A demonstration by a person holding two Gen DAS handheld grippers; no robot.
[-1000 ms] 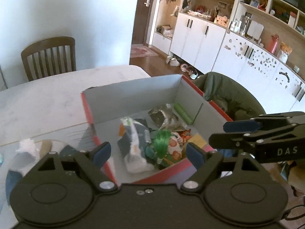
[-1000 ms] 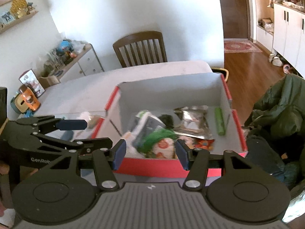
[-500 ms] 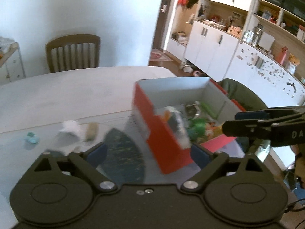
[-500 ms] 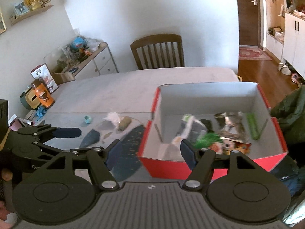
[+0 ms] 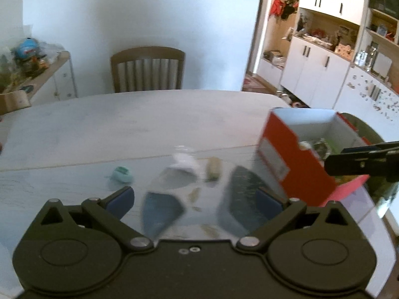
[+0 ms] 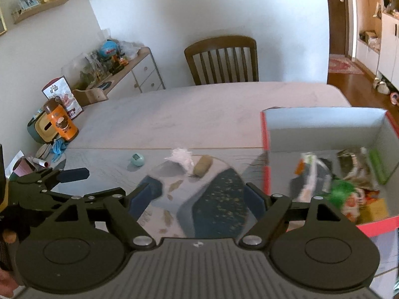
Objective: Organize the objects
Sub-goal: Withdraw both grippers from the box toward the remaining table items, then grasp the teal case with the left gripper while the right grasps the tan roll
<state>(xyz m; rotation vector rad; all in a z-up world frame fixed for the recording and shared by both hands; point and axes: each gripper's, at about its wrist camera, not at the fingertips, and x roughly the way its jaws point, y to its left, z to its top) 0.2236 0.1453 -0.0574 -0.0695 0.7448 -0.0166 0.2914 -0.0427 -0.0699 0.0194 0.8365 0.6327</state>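
A red cardboard box stands at the table's right end, holding several packets and a green tube. Left of it on the patterned mat lie a crumpled white wrapper, a tan cork-like piece and a small teal object. My left gripper is open above the mat, empty; it also shows at the left of the right wrist view. My right gripper is open and empty, its fingers crossing the box.
A wooden chair stands behind the table. A sideboard with clutter lines the left wall. An orange bottle and bits stand at the table's left edge. White cabinets fill the right side.
Both grippers have swung left, away from the box and over the mat. The box now sits at the right of both views, and the loose items on the mat have come into view.
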